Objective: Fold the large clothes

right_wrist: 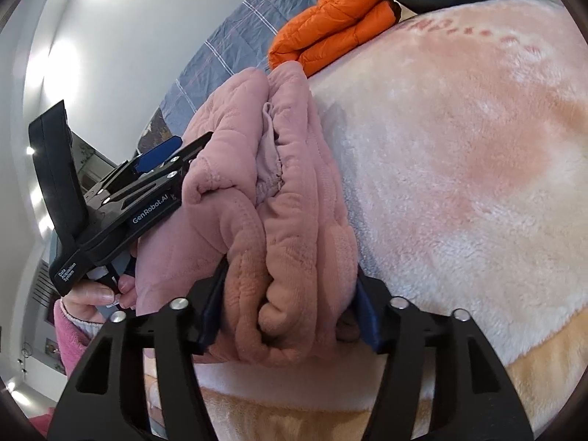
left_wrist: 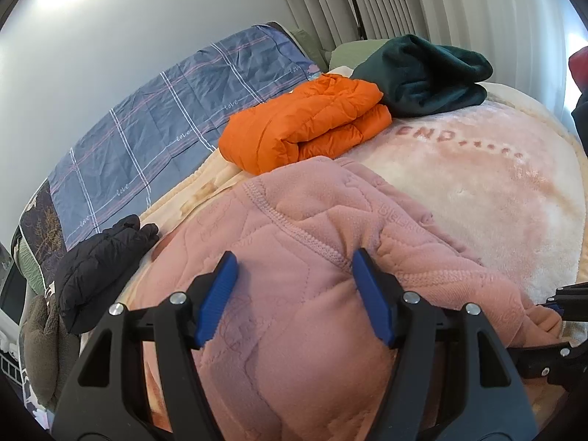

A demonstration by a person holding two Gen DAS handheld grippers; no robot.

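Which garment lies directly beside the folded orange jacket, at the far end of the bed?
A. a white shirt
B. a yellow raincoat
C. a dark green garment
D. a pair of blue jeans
C: the left wrist view shows a dark green garment bunched up against the far side of the orange jacket, both resting on the pale plush blanket; no yellow, white or denim clothing appears there.

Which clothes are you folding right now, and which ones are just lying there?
In the job:
- pink quilted fleece garment, bundled up
- left gripper, jaws around the bundle
- right gripper, jaws on the folded end

Just lying about:
- orange puffer jacket, already folded
- dark green fleece, folded
- black puffer jacket
- pink plush blanket underneath
- blue checked quilt
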